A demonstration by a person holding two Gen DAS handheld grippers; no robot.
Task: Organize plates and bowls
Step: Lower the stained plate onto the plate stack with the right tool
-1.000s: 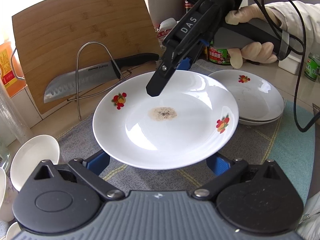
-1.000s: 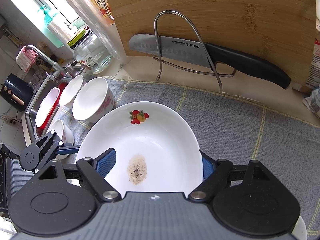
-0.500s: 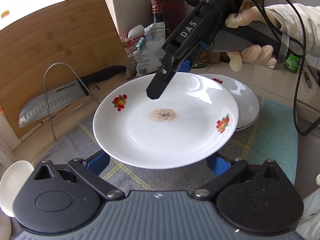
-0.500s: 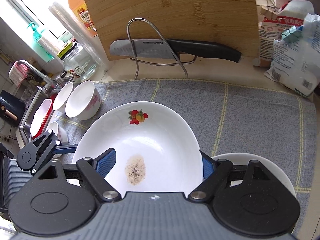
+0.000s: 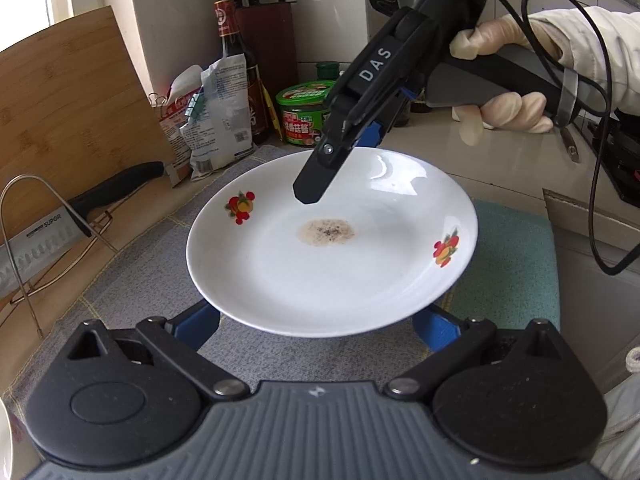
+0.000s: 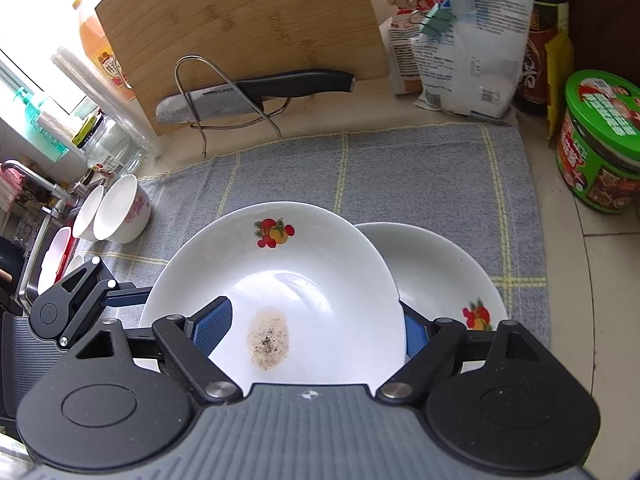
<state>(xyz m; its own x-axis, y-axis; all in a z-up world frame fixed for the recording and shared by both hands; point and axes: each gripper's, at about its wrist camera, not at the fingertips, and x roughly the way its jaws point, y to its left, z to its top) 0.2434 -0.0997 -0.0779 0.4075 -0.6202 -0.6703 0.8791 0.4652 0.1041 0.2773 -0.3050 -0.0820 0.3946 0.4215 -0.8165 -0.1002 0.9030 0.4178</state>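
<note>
A white plate (image 5: 332, 256) with fruit prints and a brown stain is held above the grey cloth; it also shows in the right wrist view (image 6: 280, 280). My right gripper (image 6: 312, 330) is shut on its rim, one blue pad above, one below. My left gripper (image 5: 316, 322) is open, its blue fingers (image 5: 196, 326) spread under the plate's near edge. In the right wrist view a stack of white plates (image 6: 436, 276) lies just right of the held plate. Several white bowls (image 6: 120, 210) stand at the cloth's left edge.
A bamboo cutting board (image 6: 240, 32), a knife (image 6: 256, 90) on a wire rack, food bags (image 6: 464, 40), a sauce bottle (image 5: 236, 68) and a green tub (image 6: 600, 144) line the back. A teal cloth (image 5: 516, 264) lies right. A sink (image 6: 36, 248) is far left.
Both grippers have carried the stained plate to the right, away from the knife rack and bowls. It now hangs beside and partly over the plate stack.
</note>
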